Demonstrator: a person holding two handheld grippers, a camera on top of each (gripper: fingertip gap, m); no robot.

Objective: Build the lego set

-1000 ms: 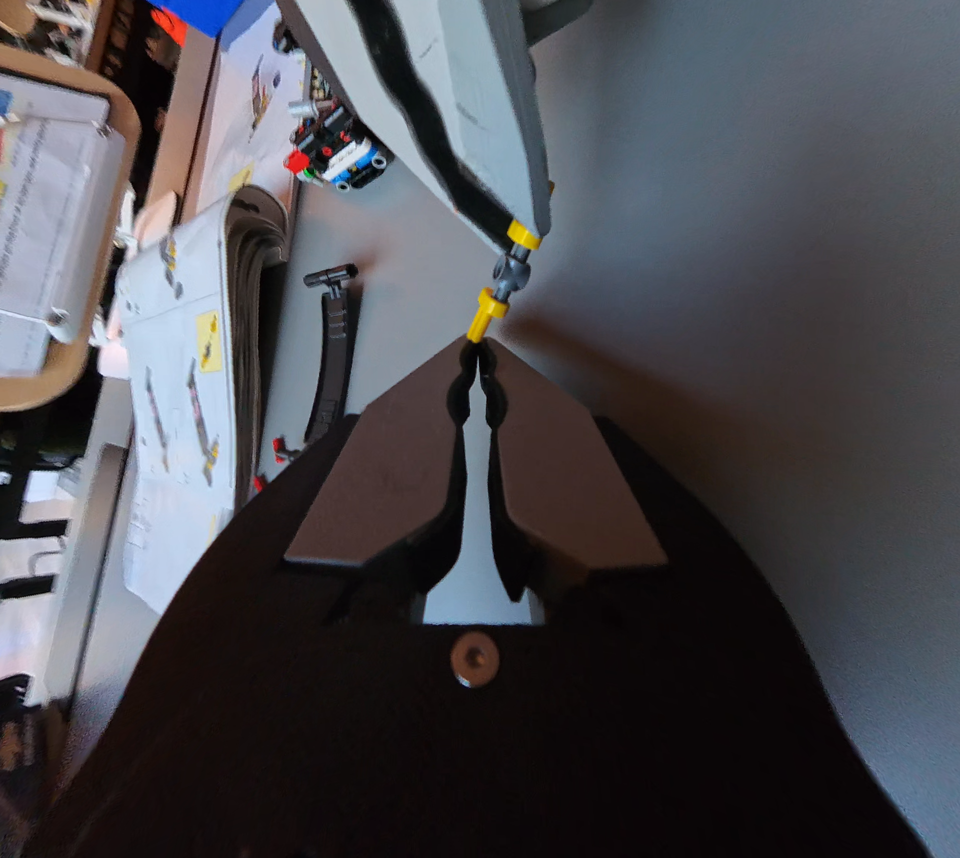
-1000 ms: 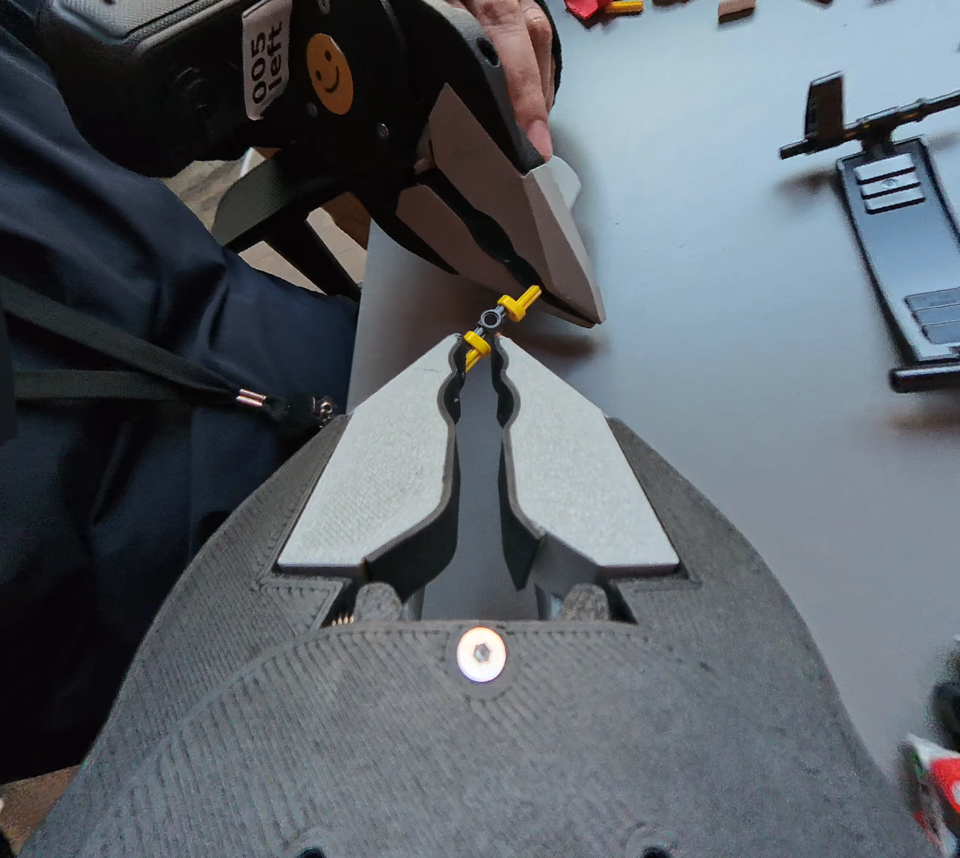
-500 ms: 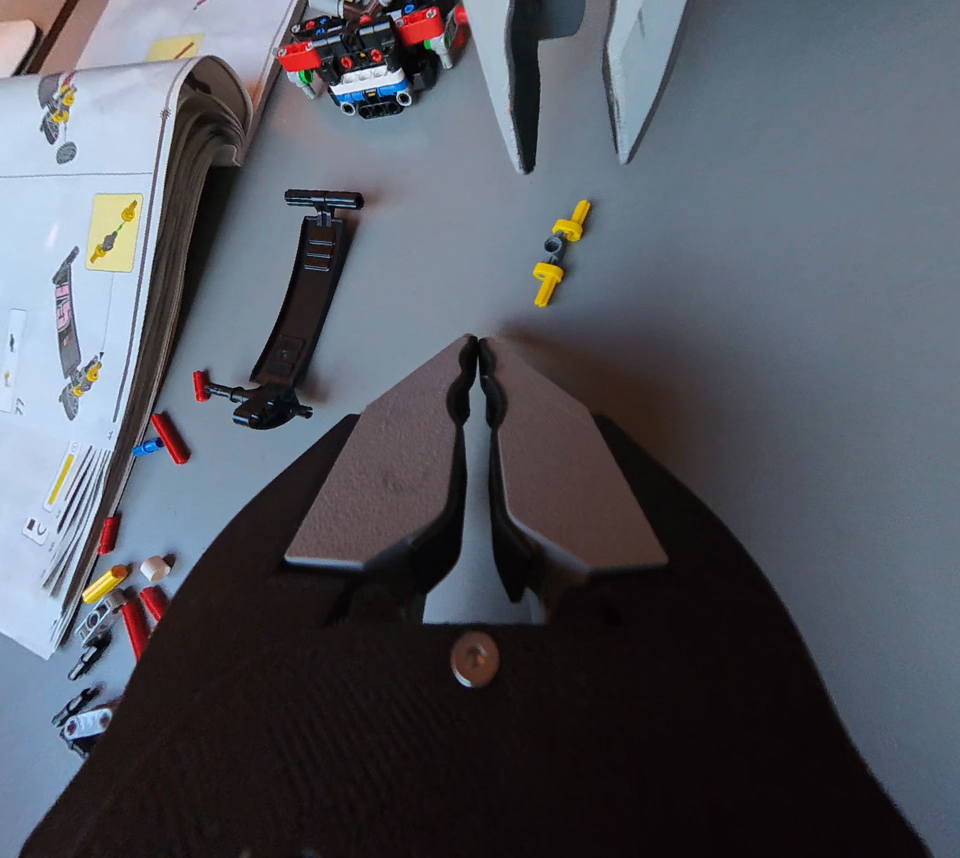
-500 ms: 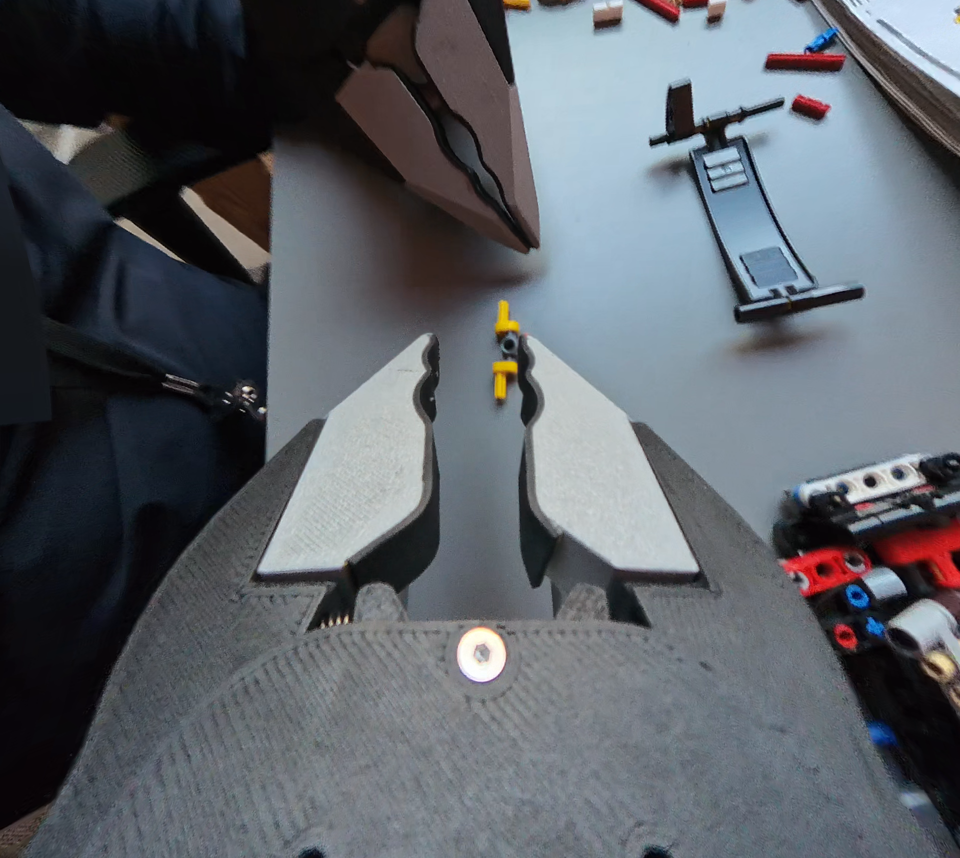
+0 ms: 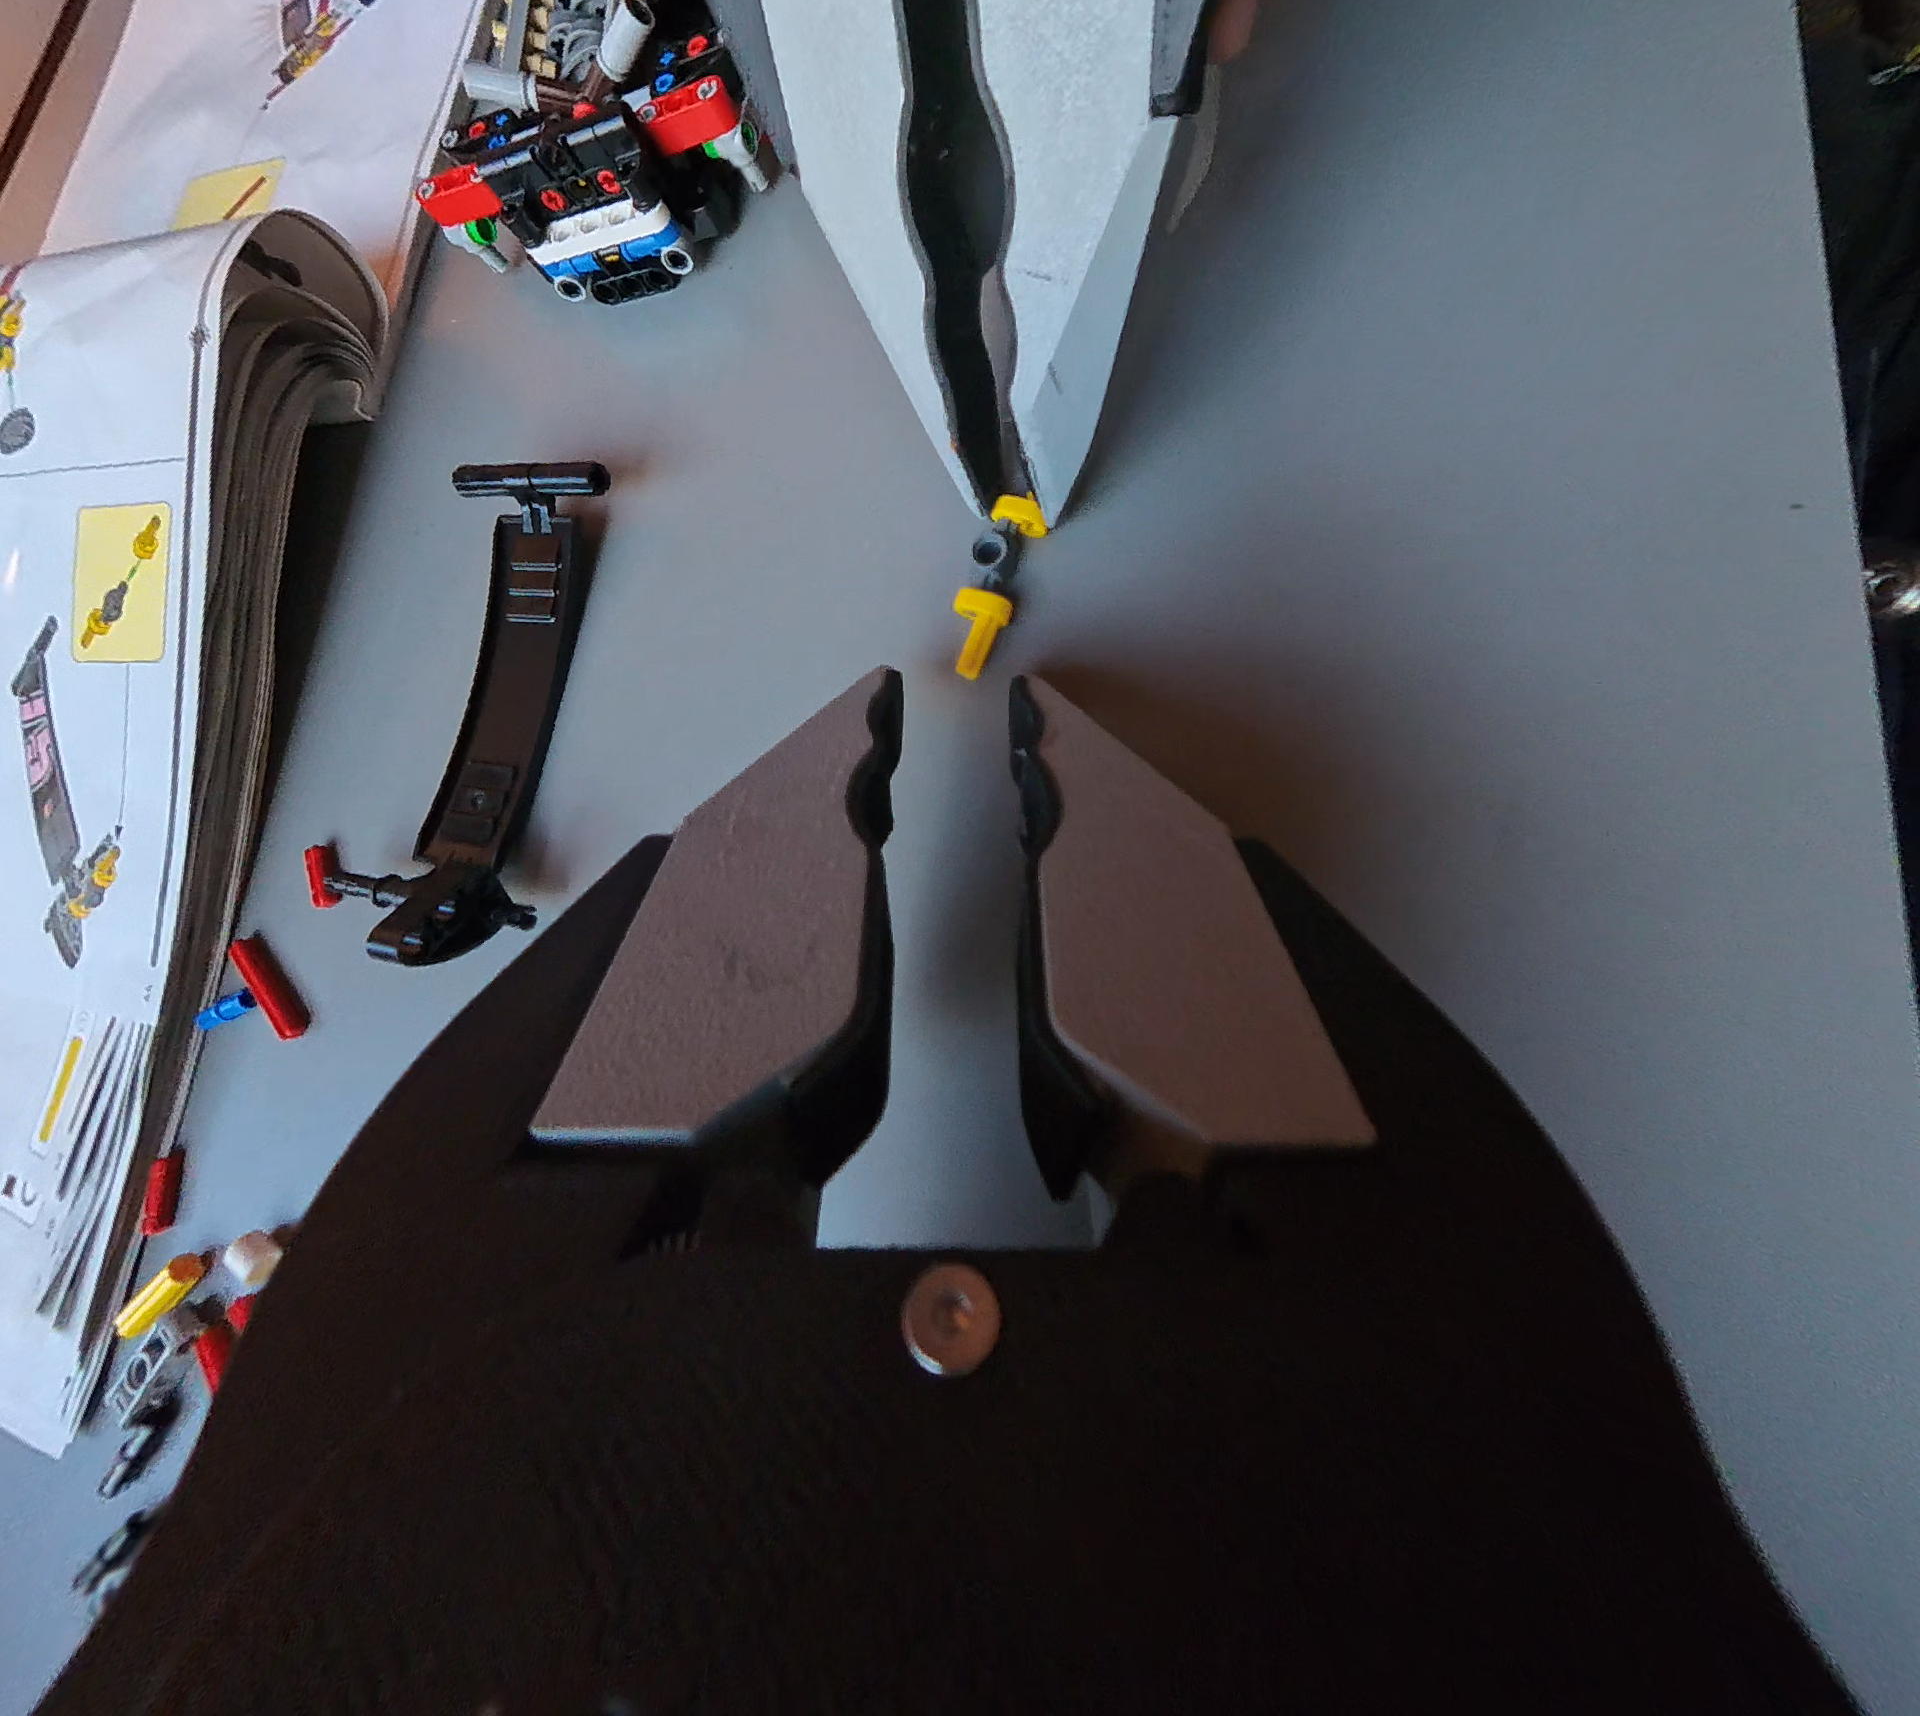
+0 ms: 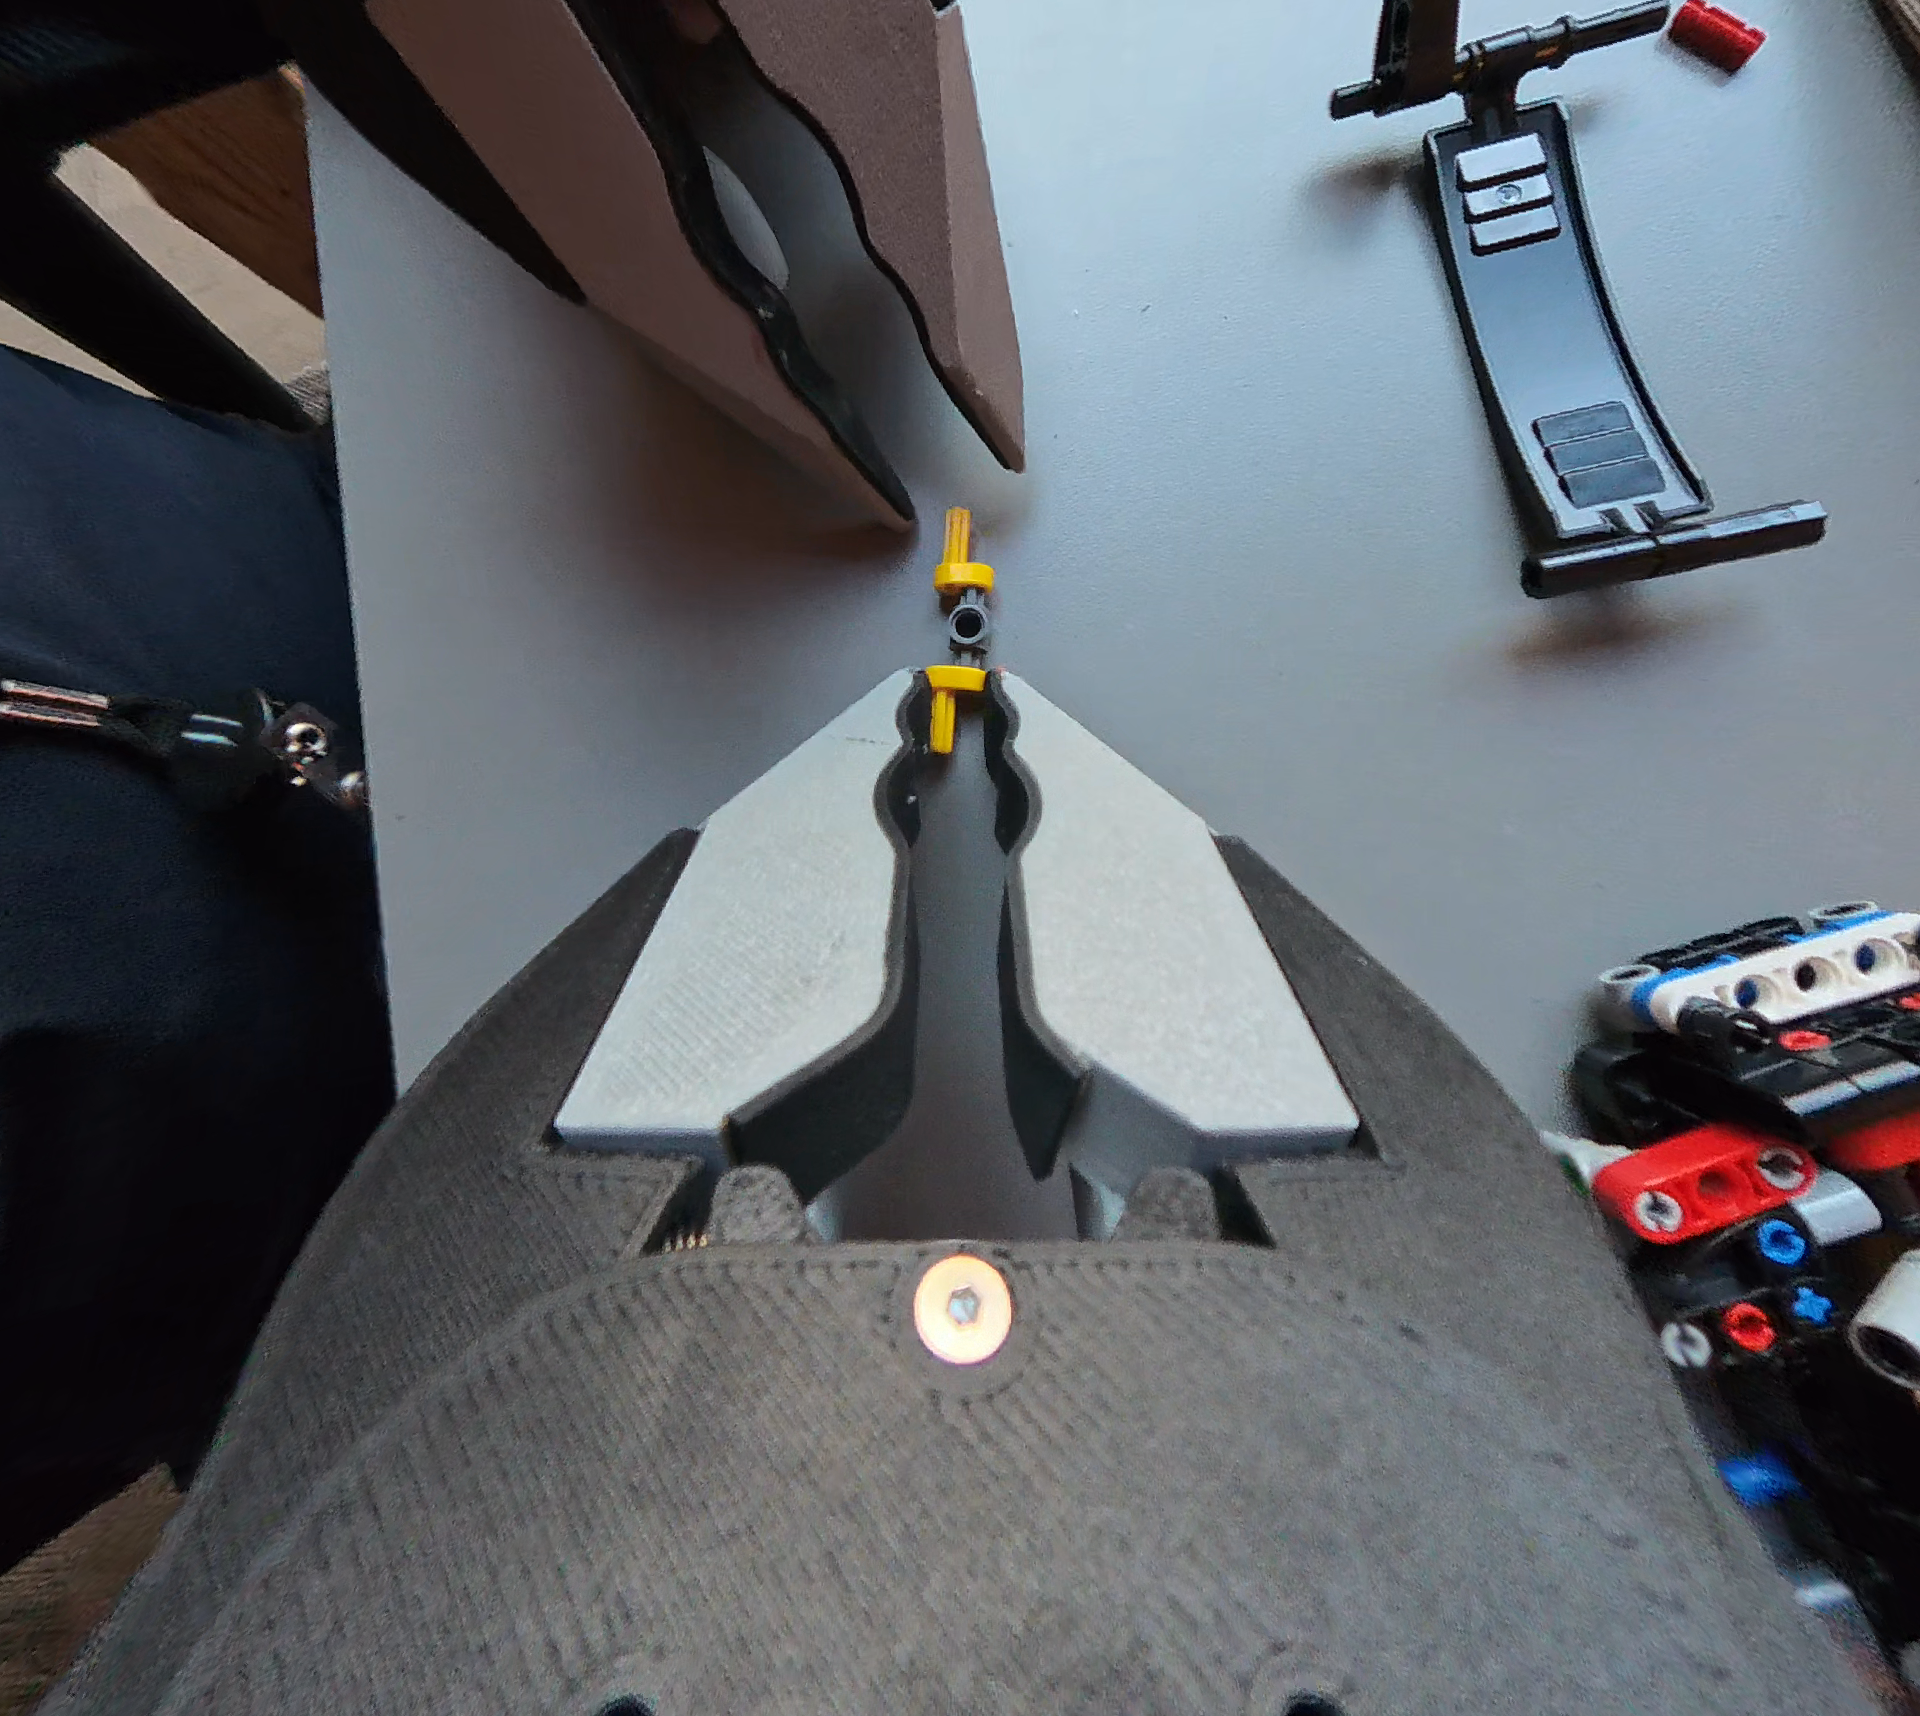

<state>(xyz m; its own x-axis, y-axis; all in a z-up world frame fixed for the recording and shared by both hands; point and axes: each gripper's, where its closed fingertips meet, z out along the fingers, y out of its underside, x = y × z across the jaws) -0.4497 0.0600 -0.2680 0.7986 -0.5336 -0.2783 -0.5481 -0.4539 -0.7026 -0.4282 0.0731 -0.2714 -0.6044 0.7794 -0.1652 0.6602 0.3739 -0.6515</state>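
A small piece, two yellow pins joined by a grey connector [image 5: 982,601], lies low over the grey table [image 5: 1455,523]. My right gripper [image 6: 956,679] is shut on one yellow end of it [image 6: 943,710]; in the left wrist view it comes in from above [image 5: 1013,508]. My left gripper [image 5: 956,684] is open and empty, its tips just short of the free yellow end. In the right wrist view the left gripper [image 6: 961,490] stands open just beyond the far yellow pin [image 6: 956,544].
A black curved part [image 5: 514,679] lies to the left, also in the right wrist view [image 6: 1558,336]. A half-built model [image 5: 582,139] and an open instruction booklet [image 5: 125,523] lie beyond. Loose red pieces [image 5: 268,989] are scattered. The table edge [image 6: 343,523] runs beside a person's dark clothing.
A second ago both grippers held the piece in the air. Both then let go and it lay on the table. Now the right has shut on one end and the left has opened.
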